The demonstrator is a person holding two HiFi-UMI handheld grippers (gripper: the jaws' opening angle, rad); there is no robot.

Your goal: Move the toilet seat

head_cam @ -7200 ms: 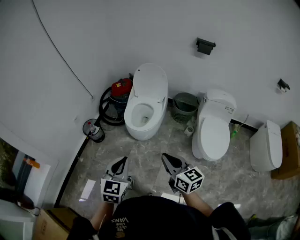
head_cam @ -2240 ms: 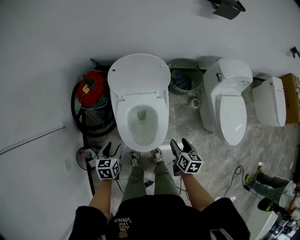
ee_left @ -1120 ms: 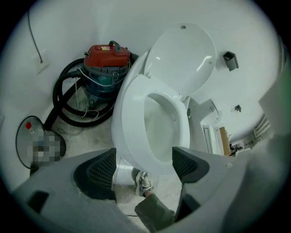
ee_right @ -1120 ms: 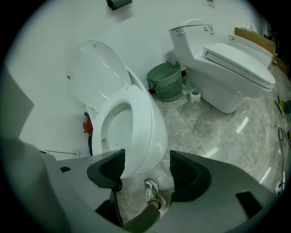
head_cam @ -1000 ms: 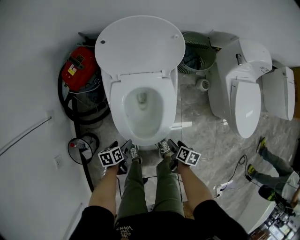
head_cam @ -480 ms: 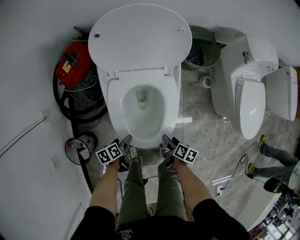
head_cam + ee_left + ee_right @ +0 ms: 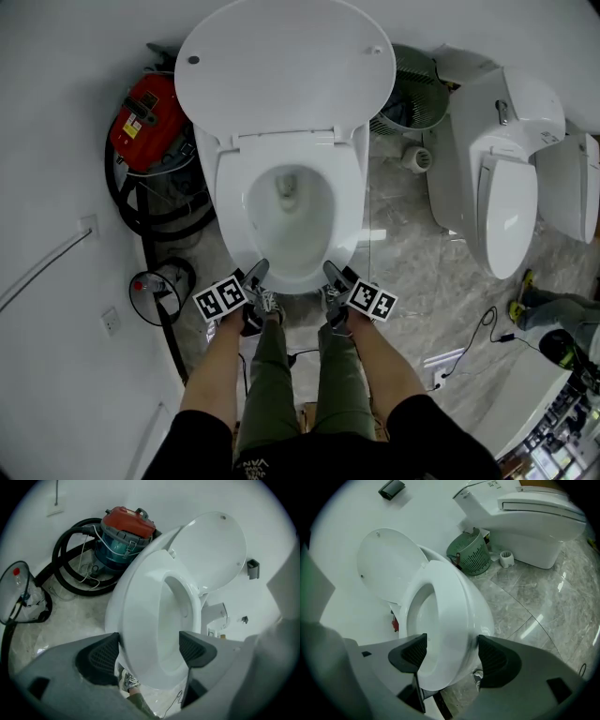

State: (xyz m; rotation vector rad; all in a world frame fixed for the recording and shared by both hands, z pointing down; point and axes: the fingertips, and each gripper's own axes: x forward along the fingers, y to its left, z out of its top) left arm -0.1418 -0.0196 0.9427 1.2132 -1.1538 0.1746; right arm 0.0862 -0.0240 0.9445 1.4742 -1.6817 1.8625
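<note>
Toilet seat point(image 7: 349, 211) lies flat on the rim of the white bowl, with the lid point(image 7: 281, 66) raised behind it and leaning back toward the wall. The toilet stands right in front of the person, whose shoes point(image 7: 265, 302) sit on the floor just below the bowl's front edge.

The left gripper point(image 7: 253, 274) hovers at the front left of the bowl and the right gripper point(image 7: 337, 274) at the front right, each with its marker cube point(image 7: 222, 298) facing up. In the left gripper view the jaws of the left gripper point(image 7: 147, 651) stand wide apart and hold nothing. The seat point(image 7: 140, 620) fills the gap between them, and the lid point(image 7: 211, 550) rises beyond it. The right gripper view shows the same: the right gripper point(image 7: 447, 653) has its jaws spread, with the front of the seat point(image 7: 450, 602) between them. Whether either jaw touches the porcelain cannot be told.

To the left of the toilet a red vacuum cleaner point(image 7: 145, 112) stands against the wall with its black hose point(image 7: 127, 202) coiled round it; it also shows in the left gripper view point(image 7: 124, 531). On the other side is a green waste basket point(image 7: 408, 89) — slatted, near the wall — and beyond it a second toilet point(image 7: 502, 169) with its lid shut. The floor point(image 7: 422, 262) is grey marbled tile.
</note>
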